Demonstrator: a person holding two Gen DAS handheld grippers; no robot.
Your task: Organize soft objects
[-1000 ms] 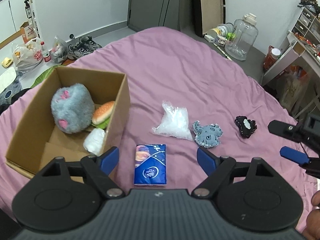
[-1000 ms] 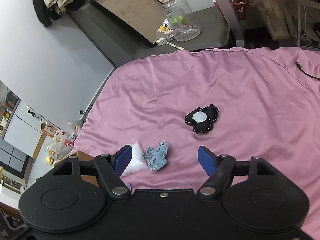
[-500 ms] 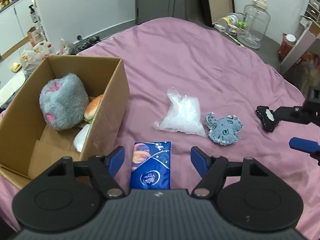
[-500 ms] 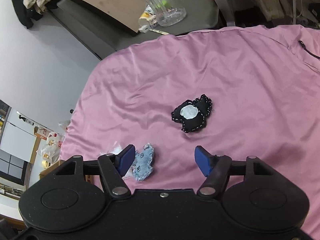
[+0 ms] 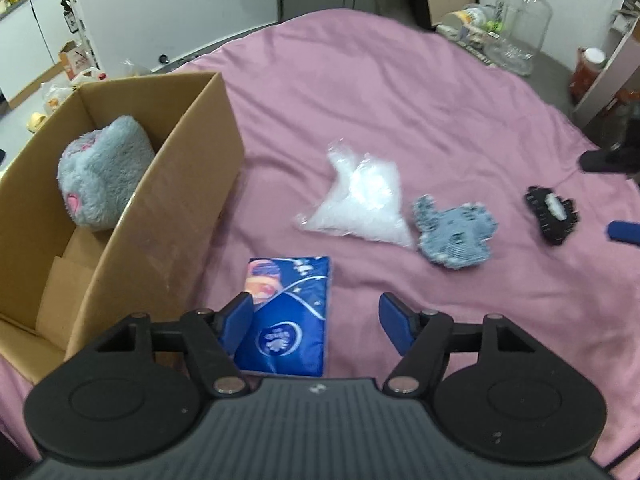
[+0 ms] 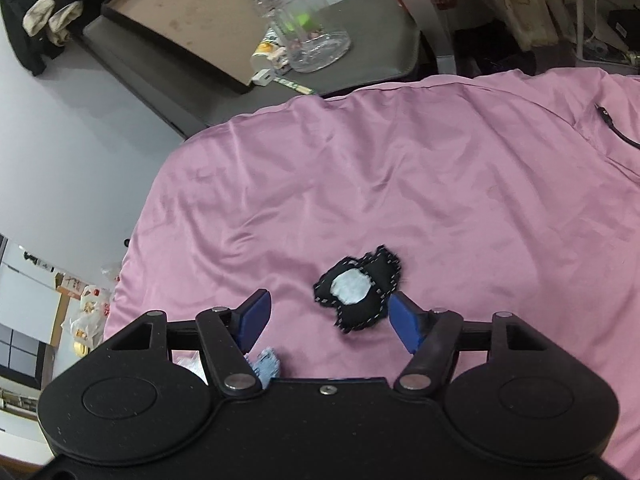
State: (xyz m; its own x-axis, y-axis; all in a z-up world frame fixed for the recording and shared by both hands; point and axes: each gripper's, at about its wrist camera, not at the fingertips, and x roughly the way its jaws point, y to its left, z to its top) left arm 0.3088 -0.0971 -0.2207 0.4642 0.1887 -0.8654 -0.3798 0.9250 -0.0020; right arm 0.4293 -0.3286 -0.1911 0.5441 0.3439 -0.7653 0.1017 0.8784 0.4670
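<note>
On the pink bedsheet (image 5: 360, 92) lie a blue tissue pack (image 5: 286, 312), a clear plastic bag of white filling (image 5: 360, 204), a grey-blue felt toy (image 5: 454, 232) and a black felt toy with a white patch (image 5: 552, 212). A cardboard box (image 5: 176, 184) at the left holds a grey plush (image 5: 104, 180). My left gripper (image 5: 318, 322) is open, its fingers either side of the tissue pack's near end. My right gripper (image 6: 328, 320) is open around the black toy (image 6: 358, 292), whose right edge is by the right finger.
Beyond the bed's far edge stand a big clear jar (image 5: 520, 28), a board against the wall (image 6: 188, 20) and small clutter. Bags and a box sit on the floor at the left (image 5: 72, 76). A black cable (image 6: 616, 128) lies on the sheet at the right.
Both grippers have moved forward and down. The left one has closed in on the tissue pack; the right one has come over the black toy, which now sits between its fingers.
</note>
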